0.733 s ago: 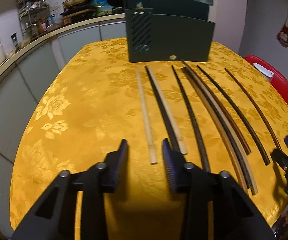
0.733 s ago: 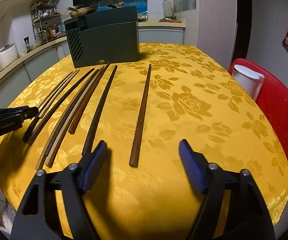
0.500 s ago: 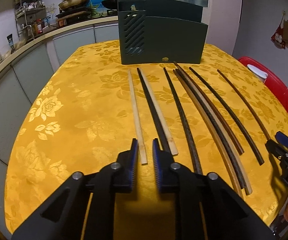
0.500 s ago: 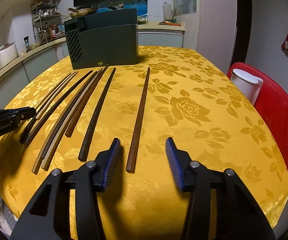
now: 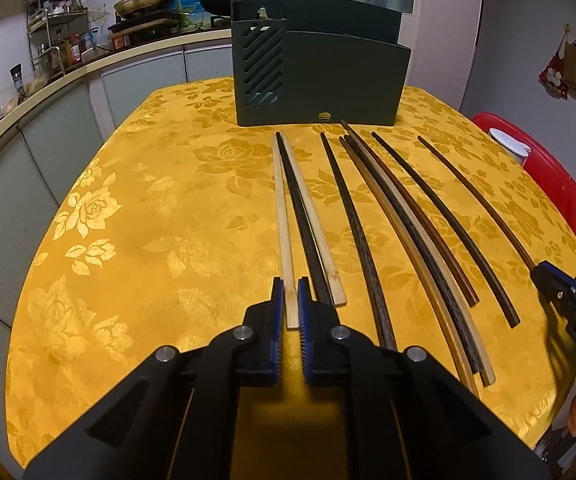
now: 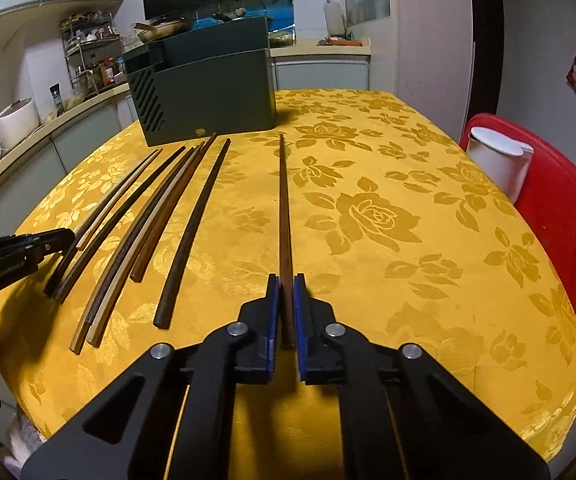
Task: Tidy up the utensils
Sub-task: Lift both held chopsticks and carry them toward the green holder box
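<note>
We had both grippers clamped: left gripper (image 5: 292,300) pinched the pale bamboo chopstick (image 5: 282,216), right gripper (image 6: 285,300) gripped the brown chopstick (image 6: 284,208), both pointing 12 o'clock toward the dark green utensil holder (image 5: 340,80).

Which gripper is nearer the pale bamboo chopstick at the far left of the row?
Left. The left gripper is shut on the pale bamboo chopstick; the right gripper grips the lone reddish-brown wooden chopstick at the row's opposite end.

Nine chopsticks (image 5: 370,240), one dark green holder (image 5: 320,80), two claws (image 5: 291,300)
</note>
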A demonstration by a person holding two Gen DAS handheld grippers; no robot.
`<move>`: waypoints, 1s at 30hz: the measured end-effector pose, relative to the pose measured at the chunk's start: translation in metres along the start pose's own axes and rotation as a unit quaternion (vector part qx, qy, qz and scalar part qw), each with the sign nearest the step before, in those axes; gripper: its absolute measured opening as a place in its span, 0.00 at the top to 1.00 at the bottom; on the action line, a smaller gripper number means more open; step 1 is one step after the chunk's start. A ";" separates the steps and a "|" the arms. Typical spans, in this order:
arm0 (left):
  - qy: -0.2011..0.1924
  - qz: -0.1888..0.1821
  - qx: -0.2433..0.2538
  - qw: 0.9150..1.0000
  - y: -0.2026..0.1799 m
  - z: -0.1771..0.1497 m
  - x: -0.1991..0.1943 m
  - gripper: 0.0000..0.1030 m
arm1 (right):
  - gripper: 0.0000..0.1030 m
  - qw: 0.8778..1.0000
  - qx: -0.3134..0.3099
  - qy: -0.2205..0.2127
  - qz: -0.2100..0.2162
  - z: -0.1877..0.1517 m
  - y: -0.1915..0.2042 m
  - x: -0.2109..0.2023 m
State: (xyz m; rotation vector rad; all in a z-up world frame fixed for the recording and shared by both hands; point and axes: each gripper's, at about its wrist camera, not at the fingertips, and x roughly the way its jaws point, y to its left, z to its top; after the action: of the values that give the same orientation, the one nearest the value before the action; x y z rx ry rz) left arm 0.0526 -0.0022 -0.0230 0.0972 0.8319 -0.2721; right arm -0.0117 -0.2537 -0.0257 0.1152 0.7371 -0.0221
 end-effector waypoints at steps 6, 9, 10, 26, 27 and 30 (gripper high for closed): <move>-0.010 0.002 0.006 1.000 0.002 0.005 -0.015 0.94 | 0.92 1.000 -0.001 -0.030 0.001 0.011 -0.003 -0.025; -0.023 0.000 0.007 1.000 0.002 0.009 -0.025 0.94 | 0.93 0.999 -0.002 -0.047 0.004 0.019 -0.004 -0.038; -0.028 0.000 0.008 1.000 0.002 0.011 -0.028 0.94 | 0.93 0.999 -0.002 -0.049 0.004 0.021 -0.004 -0.039; -0.069 0.016 0.034 0.997 -0.003 0.052 -0.079 0.94 | 0.93 0.996 -0.007 -0.076 0.037 0.074 -0.002 -0.074; -0.064 0.013 0.034 0.997 -0.002 0.054 -0.082 0.94 | 0.93 0.996 -0.007 -0.076 0.041 0.078 -0.002 -0.076; -0.046 0.003 0.031 0.998 0.002 0.062 -0.088 0.94 | 0.93 0.995 -0.008 -0.081 0.050 0.091 0.000 -0.082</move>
State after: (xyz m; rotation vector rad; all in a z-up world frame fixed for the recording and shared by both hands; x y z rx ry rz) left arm 0.0410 0.0051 0.0835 0.1447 0.7327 -0.2958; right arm -0.0116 -0.2653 0.0964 0.1338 0.5683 0.0700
